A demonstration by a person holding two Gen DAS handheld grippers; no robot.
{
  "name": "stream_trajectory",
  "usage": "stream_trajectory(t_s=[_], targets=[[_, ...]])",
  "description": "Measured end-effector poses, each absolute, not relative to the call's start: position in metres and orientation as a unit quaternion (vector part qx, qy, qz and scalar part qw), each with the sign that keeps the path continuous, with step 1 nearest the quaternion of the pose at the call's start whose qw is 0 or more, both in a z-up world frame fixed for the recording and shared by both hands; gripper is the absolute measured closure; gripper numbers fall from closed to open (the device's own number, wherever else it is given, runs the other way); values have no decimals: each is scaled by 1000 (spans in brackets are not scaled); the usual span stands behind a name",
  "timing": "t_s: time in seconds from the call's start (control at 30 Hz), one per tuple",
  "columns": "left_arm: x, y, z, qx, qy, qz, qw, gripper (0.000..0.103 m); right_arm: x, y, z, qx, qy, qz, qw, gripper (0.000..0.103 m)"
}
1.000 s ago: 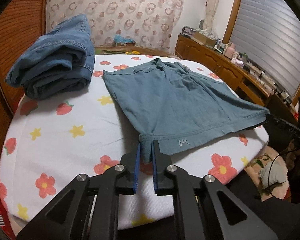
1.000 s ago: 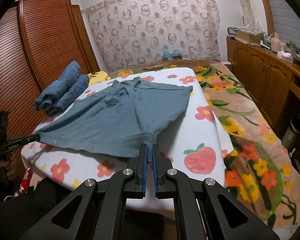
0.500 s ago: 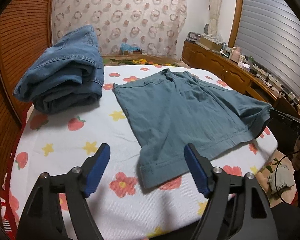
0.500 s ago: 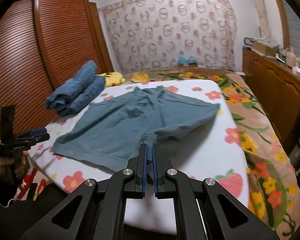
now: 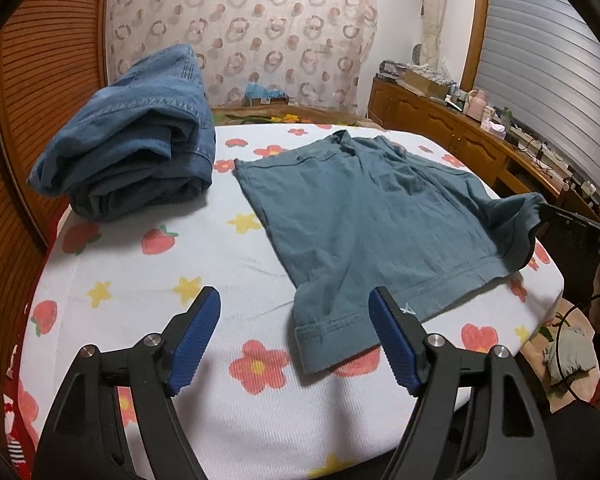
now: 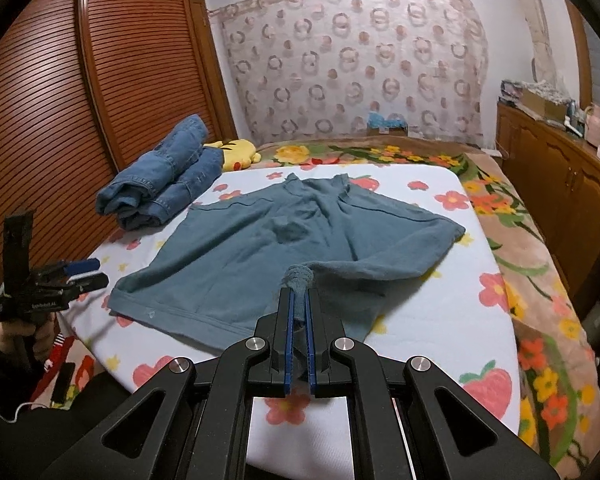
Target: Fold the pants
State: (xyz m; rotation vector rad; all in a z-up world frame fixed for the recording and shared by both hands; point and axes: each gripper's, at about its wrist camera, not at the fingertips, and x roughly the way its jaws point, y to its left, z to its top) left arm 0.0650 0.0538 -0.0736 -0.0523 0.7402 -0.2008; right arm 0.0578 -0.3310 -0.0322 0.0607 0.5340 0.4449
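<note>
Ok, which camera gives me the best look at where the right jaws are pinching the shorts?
The right wrist view: the right gripper is shut on a bunched hem corner of the teal shorts, dead centre. The left wrist view shows only that corner lifted at the shorts' right edge, with the gripper body mostly cut off.

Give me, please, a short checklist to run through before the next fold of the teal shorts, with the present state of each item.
1. Right gripper clamped on a bunched hem corner of the teal shorts: ok.
2. Left gripper released; its jaws have just been opening and nothing is between them: ok.
3. Near-left hem corner lying flat on the fruit-print sheet: ok.
4. Shorts smooth: not ok, the right leg is lifted and creased.
5. Folded jeans apart from the shorts: ok.
6. Waistband even at the far side: cannot tell.
</note>
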Motion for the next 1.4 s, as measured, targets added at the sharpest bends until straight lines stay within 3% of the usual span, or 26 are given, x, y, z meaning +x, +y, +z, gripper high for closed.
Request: stream_trajectory(t_s=[0.57,1.0,1.1,1.23,1.4], targets=[[59,84,-76,-40,361,-62,930,26,94,-216,-20,-13,259,339,905,98],[73,92,-76,-41,360,-57,930,26,127,-177,-44,-26,301,382,874,97],[80,90,-73,-36,357,-63,931,26,130,-179,-42,-22,301,373,877,86],[97,82,-67,-20,353,-77,932,26,125,-186,-33,-24,287,350,891,64],[132,71,-62,1,358,-90,929,32,128,-197,-28,-39,276,320,905,57]])
